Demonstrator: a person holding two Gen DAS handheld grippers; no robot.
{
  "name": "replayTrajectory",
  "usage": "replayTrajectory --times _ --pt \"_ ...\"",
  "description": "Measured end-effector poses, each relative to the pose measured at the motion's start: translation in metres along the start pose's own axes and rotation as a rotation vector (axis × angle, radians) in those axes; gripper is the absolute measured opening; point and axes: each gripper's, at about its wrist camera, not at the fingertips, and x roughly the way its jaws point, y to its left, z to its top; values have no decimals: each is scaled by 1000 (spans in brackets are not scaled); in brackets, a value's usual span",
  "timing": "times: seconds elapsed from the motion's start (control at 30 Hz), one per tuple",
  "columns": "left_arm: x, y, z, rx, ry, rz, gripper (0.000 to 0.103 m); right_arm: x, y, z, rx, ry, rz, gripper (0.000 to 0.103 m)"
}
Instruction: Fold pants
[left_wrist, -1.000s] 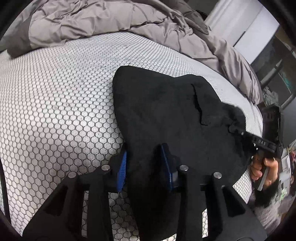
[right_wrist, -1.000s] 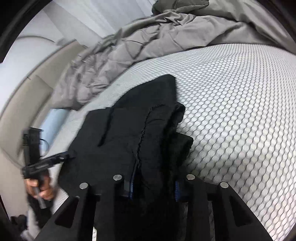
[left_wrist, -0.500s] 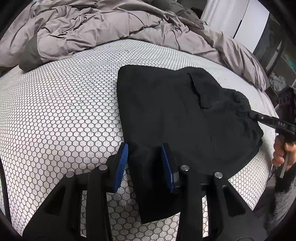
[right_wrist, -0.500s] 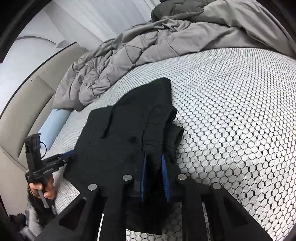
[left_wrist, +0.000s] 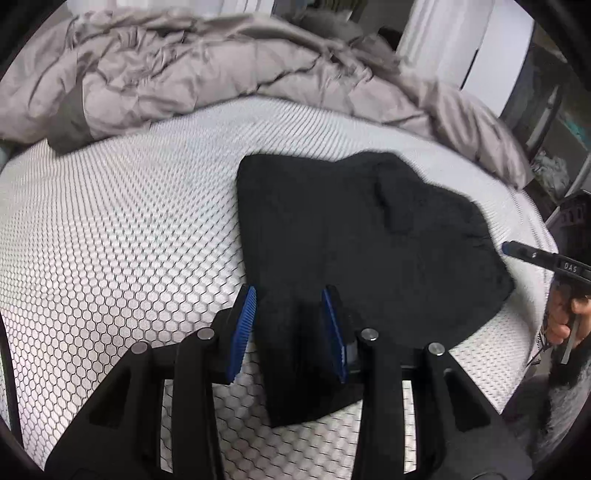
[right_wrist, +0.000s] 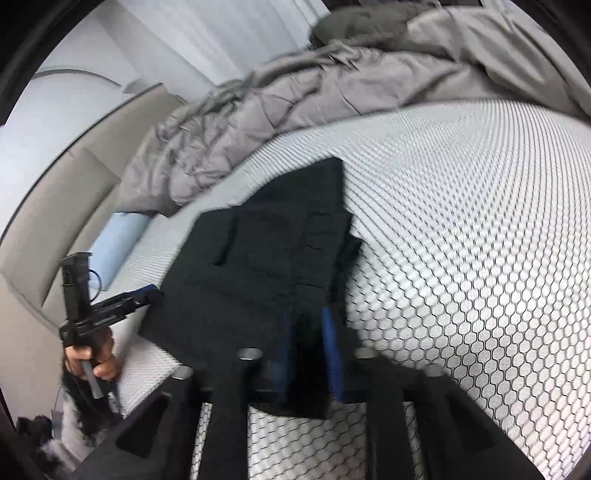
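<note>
Black pants (left_wrist: 351, 240) lie folded and flat on the honeycomb-patterned mattress (left_wrist: 110, 240). My left gripper (left_wrist: 290, 328) hovers over their near edge, open; cloth shows between the blue pads (left_wrist: 243, 328) but they do not press on it. From the right wrist view its tip (right_wrist: 146, 293) sits just beside the pants' corner. My right gripper (right_wrist: 308, 354) hangs above the other near edge of the pants (right_wrist: 266, 266), jaws opening, the cloth lying loose below them. In the left wrist view the right gripper's tip (left_wrist: 511, 249) stands just off the fabric.
A crumpled grey comforter (left_wrist: 184, 74) is heaped along the far side of the mattress (right_wrist: 480, 240). A light blue pillow (right_wrist: 118, 240) rests by the beige headboard (right_wrist: 55, 221). The person's hands (left_wrist: 565, 321) (right_wrist: 92, 358) grip the handles off the bed's edge.
Both grippers have drawn back and up from the pants, which now lie flatter. The right jaws narrowed, then spread again. The left jaws kept their width.
</note>
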Motion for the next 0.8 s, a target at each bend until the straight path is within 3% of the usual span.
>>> replayTrajectory --times 0.07,0.17,0.27,0.3,0.43,0.5,0.6,0.67,0.77,0.8 --pt "-3 -15 -5 39 -14 -20 38 -1 6 -2 -22 3 16 37" --pt "7 -33 -14 93 31 -38 39 23 10 -8 -60 80 -60 36" --pt "17 -42 -20 123 50 -13 39 26 17 -12 -108 70 -104 24" --pt "18 -43 -21 123 49 -15 39 17 22 -11 -136 38 -114 7" --pt "19 -46 -21 123 52 -23 39 -8 25 -14 -133 1 -68 5" --pt "21 -46 -21 138 57 -11 39 0 18 -20 -132 50 -114 5" --pt "15 -52 -19 157 31 32 40 15 9 -25 -151 98 -302 6" --pt "3 -65 -17 194 -21 8 42 0 15 -22 -144 38 -261 9" --pt "4 -86 -15 234 -50 -31 54 -23 47 -20 -237 -103 -212 32" --pt "10 -95 -14 249 -42 -53 54 -21 57 -21 -264 -107 -183 38"
